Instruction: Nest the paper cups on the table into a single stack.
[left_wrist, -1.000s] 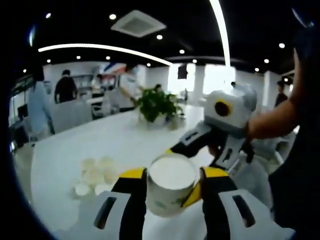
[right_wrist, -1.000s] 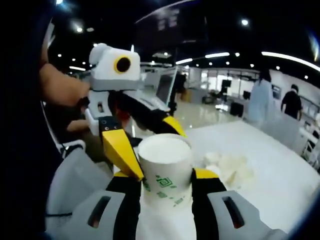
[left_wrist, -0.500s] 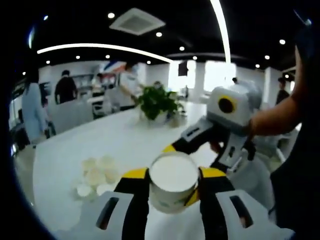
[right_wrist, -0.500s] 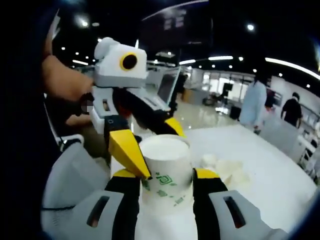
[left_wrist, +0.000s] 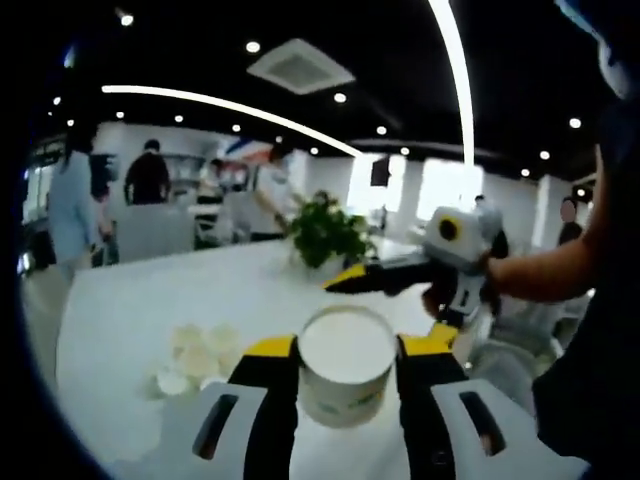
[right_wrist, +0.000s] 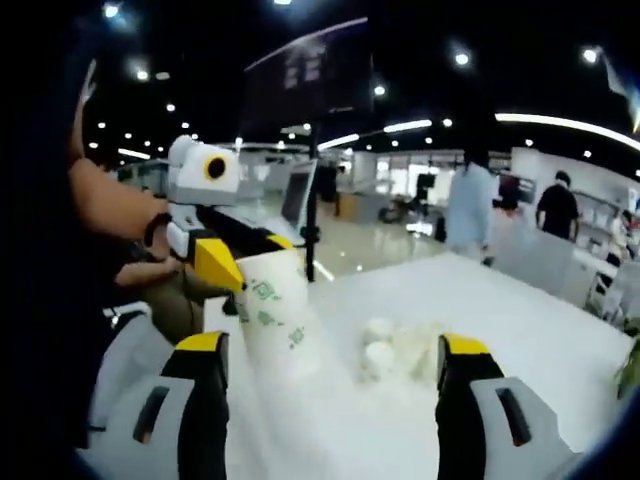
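A: What is the left gripper (left_wrist: 347, 370) doing?

B: It is clamping a stack of paper cups (left_wrist: 346, 364) between its yellow-tipped jaws, mouth toward the camera, presumably so the next cup can nest with it. In the right gripper view the stack is showing as a tall white column with green print, raised off the table.

A: And the right gripper (right_wrist: 335, 375)?

B: Its jaws are standing wide apart with nothing between them, as if it has just let go.

A: Where are the remaining cups?

B: A loose cluster of cups (right_wrist: 402, 351) is sitting on the white table (left_wrist: 250, 280), well in from its edges. A potted plant (left_wrist: 322, 232) is standing toward the far edge.

A: The room?

B: An office with ceiling lights; people are standing in the background.
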